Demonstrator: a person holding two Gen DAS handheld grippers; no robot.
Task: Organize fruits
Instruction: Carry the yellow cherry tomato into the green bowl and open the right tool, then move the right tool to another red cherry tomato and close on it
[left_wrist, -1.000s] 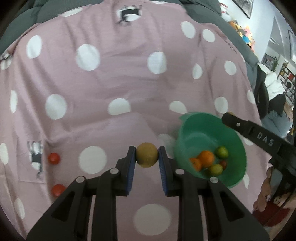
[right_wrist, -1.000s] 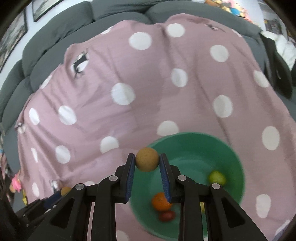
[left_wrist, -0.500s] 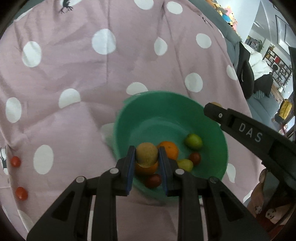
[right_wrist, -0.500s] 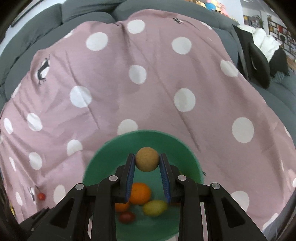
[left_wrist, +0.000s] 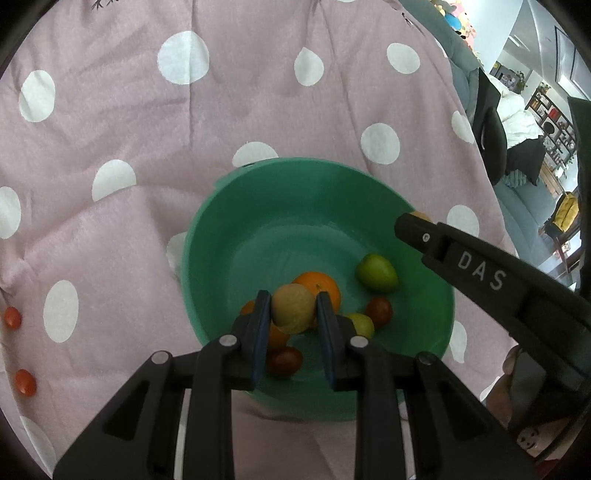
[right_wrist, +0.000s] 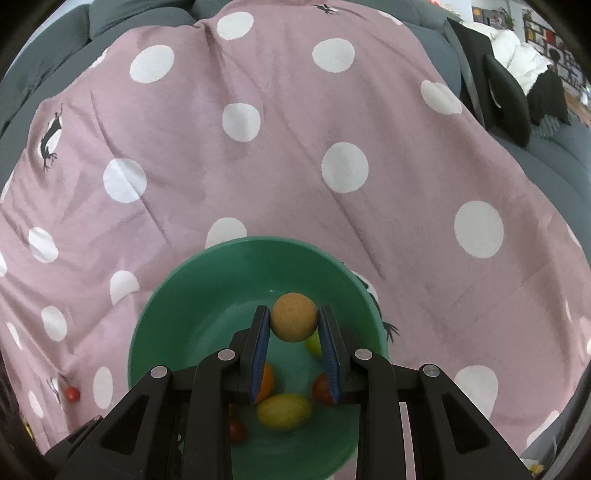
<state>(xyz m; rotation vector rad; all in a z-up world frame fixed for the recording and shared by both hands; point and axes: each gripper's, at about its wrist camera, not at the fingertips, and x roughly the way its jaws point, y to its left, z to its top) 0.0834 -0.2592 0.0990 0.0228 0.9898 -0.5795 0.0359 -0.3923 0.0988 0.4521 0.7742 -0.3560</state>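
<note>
Fruits lie gathered in a green bowl (left_wrist: 236, 229) that sits on a pink blanket with white dots (left_wrist: 110, 122), at lower centre of both wrist views. In the left wrist view the bowl holds an orange (left_wrist: 320, 286), a green fruit (left_wrist: 376, 272) toward its right side, a dark red fruit (left_wrist: 379, 311) below that, a yellow-green fruit (left_wrist: 360, 325) and another dark red fruit (left_wrist: 284, 361) at the near wall.

The left hand-held gripper (left_wrist: 293, 314) is clamped on a round tan fruit (left_wrist: 293, 308), which hangs over the bowl's contents and hides part of the orange. The right hand-held gripper (right_wrist: 294, 325) is likewise closed around a second tan ball-shaped fruit (right_wrist: 294, 316), held above the bowl's hollow; in the left wrist view its black body, lettered "DAS", reaches in from the right of the frame across the bowl's right rim.

In the right wrist view a yellow fruit (right_wrist: 283, 410) lies in the bowl under that gripper's fingers, partly blurred. At the left edge of the left wrist view, two small red fruits (left_wrist: 12, 317) lie on the blanket, well apart from the bowl. A grey sofa (right_wrist: 44, 48) shows behind the blanket at the upper left of the right wrist view, and dark cushions (right_wrist: 509, 99) sit at the upper right.
</note>
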